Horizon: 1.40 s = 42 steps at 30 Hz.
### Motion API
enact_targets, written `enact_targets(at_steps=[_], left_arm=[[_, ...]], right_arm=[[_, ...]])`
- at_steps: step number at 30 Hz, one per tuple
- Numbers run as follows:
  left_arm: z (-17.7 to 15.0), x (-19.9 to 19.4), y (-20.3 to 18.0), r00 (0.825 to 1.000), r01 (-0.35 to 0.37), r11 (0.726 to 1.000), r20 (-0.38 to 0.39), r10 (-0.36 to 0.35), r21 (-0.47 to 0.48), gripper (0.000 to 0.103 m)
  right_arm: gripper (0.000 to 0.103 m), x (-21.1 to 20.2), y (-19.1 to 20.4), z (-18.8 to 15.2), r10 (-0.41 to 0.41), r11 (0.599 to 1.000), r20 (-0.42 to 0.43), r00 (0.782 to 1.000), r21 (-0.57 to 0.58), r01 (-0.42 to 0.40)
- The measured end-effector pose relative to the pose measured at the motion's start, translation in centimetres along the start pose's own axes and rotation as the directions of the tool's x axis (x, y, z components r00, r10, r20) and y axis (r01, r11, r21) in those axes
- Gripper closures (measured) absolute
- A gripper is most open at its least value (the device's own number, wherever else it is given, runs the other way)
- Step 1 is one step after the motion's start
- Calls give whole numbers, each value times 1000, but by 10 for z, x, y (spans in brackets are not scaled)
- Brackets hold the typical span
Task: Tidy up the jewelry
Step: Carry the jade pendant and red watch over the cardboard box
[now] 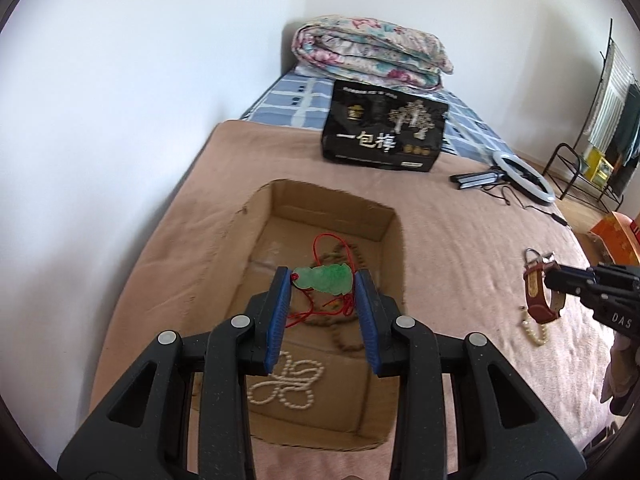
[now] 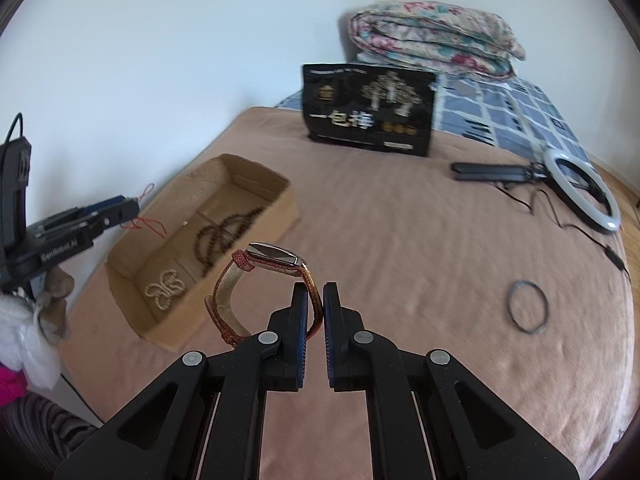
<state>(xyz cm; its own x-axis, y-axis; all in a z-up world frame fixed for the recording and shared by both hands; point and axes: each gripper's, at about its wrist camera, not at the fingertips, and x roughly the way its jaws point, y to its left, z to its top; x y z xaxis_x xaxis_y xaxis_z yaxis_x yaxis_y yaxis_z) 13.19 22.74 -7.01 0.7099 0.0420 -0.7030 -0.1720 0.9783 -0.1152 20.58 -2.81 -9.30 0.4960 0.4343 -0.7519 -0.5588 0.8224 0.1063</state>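
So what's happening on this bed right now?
A person is sorting jewelry into a cardboard box. The left gripper holds a green jade pendant on a red cord above the box, where a pearl strand and dark beads already lie. The right gripper is shut on a red-strapped watch.

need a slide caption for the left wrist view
Left gripper holds a green jade pendant on red cord over the open cardboard box on the pink blanket.

Left gripper angled downward, jaws partly apart, clamping something; right gripper tilted down, jaws pinched closed.
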Motion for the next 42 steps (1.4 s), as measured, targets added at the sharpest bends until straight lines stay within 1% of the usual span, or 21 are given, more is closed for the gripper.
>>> enact_targets(at_steps=[10,17,25,33,38,42], left_arm=[[-10,5,19,1000,-9,1000,-13,9,-10,71],[-16,9,25,1000,-5,1000,-26,4,-21,71],[-22,13,29,999,6,1000,-42,-7,-28,71],[-22,15,30,999,6,1000,-43,-7,-24,71],[-22,16,31,999,6,1000,-45,-7,-23,71],[-23,16,31,999,7,1000,-39,-8,-21,70]], right_arm=[[97,41,41,36,60,998,-14,998,-27,-60],[97,73,63,53,80,996,-31,996,-34,-81],[97,100,71,67,91,996,-46,995,-13,-91],[97,116,76,69,104,995,-64,993,0,-105],[91,120,78,69,101,995,-71,992,11,-100],[90,120,79,71,101,995,-61,993,13,-100]])
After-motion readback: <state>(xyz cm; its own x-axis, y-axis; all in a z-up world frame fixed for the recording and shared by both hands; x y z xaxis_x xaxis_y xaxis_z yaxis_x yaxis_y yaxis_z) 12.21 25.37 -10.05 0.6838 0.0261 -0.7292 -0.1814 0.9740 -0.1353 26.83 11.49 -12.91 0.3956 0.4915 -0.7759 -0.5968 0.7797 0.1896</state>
